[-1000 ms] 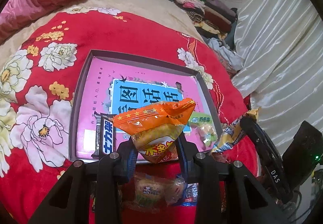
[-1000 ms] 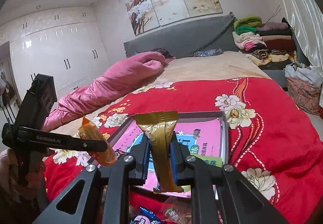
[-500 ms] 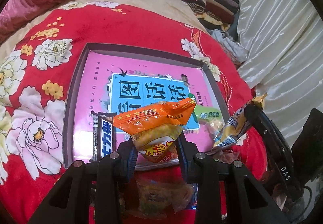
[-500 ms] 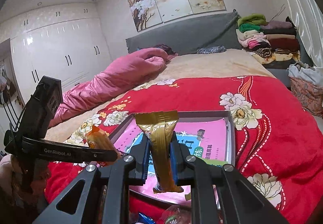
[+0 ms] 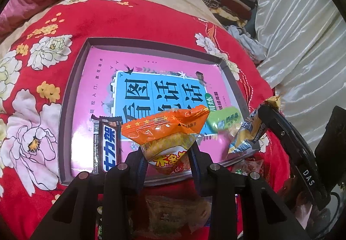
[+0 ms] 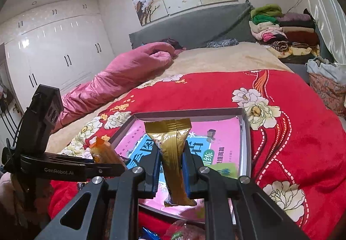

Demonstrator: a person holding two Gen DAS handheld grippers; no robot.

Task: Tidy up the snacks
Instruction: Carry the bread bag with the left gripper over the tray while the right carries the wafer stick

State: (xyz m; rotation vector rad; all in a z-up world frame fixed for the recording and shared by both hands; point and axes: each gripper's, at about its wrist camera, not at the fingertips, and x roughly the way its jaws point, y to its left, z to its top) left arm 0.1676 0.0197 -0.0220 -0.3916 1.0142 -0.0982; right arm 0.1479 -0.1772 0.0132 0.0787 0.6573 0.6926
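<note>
Step in hand, as judged: carrying two snacks to the box, one per gripper, with release not yet made.

Left gripper [image 5: 167, 153]: fingers clamped on an orange packet [image 5: 166, 131], pinched at its lower half; its sealed top edge fans out above the fingertips. Beyond the fingertips lies the shallow box [image 5: 64, 131] with its pink printed floor. Already in the box: a dark chocolate bar [image 5: 107, 147], lying lengthwise just left of the left finger, and a green packet [image 5: 225, 120] right of the fingertips. The orange packet hangs over the near edge of the box, between those two.

Right gripper [image 6: 172, 171]: fingers together on a gold packet [image 6: 173, 153], held upright, its crimped top above the fingertips and its lower end hanging below them. The box's near rim [image 6: 173, 214] sits just under that lower end; the green packet shows right of the fingers.

Loose snacks lie on the red flowered blanket [image 5: 151, 23] below both grippers, outside the box; details too blurred to name.

Next move, judged: each gripper lowers until its packet rests on bare pink floor, then opens. The orange packet needs the gap between bar and green packet; the gold one should be laid flat rather than dropped on end, or it may tip onto its neighbours.
</note>
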